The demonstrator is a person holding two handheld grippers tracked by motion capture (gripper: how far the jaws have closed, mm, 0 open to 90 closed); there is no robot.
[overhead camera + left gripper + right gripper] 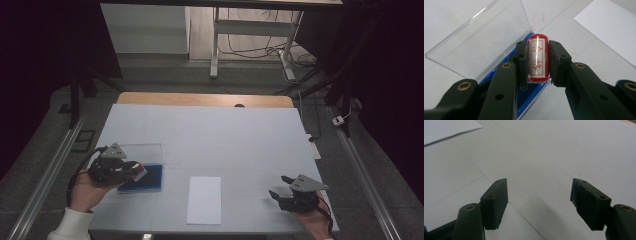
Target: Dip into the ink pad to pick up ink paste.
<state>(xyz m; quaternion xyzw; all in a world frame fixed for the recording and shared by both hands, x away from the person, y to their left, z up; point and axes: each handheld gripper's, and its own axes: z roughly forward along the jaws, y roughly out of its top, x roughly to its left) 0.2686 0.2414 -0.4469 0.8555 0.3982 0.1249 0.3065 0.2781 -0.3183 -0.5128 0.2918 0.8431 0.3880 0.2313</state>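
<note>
A clear stamp point(538, 58) with a red rim and red characters on its face is clamped between the black jaws of my left gripper point(538, 61), seen at the table's left point(134, 171) in the high view. It hangs just above a blue ink pad case point(142, 178) whose clear lid point(481, 37) stands open behind it. A white sheet of paper point(204, 199) lies flat in the middle front of the table. My right gripper point(539, 200) stands open over bare table at the front right point(279, 187), nothing between its jaws.
The table is covered in white point(210, 135), with a wooden edge point(205, 99) at the far side. Faint red ink marks point(537, 18) dot the surface beyond the case. A desk frame and cables point(250, 45) stand on the floor beyond.
</note>
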